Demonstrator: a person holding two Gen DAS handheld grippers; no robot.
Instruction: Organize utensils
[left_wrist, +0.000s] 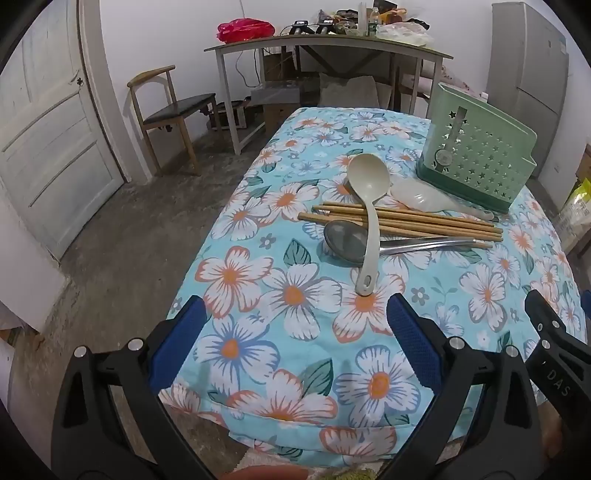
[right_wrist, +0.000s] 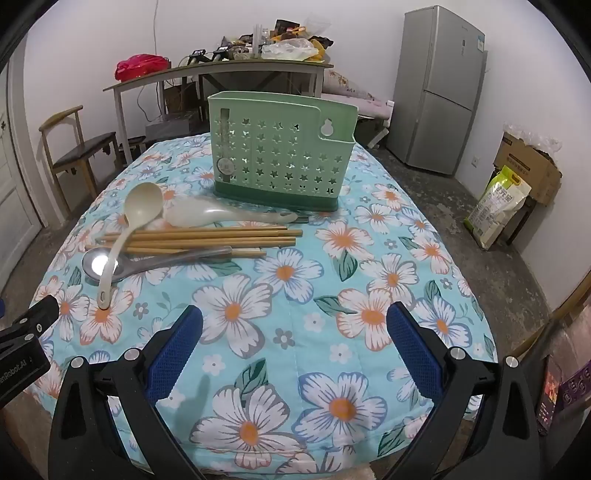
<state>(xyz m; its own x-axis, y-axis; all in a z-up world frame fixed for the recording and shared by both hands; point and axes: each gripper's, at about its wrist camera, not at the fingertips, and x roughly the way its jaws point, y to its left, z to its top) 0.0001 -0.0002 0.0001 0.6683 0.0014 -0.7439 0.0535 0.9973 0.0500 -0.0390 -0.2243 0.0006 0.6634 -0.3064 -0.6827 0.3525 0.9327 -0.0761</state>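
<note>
Overhead, floral tablecloth (right_wrist: 295, 295), concrete floor (left_wrist: 129, 229).

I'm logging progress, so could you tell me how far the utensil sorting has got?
Nothing looks done: the green holder appears empty. Nothing is in hand; the left tongs and right tongs are open. Left: beige ladle, chopsticks, metal spoon, rice paddle.

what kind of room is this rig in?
Likely a home room used as kitchen or dining space: fridge by the wall, floral-cloth table with a utensil holder, cluttered desk and chair behind.
</note>
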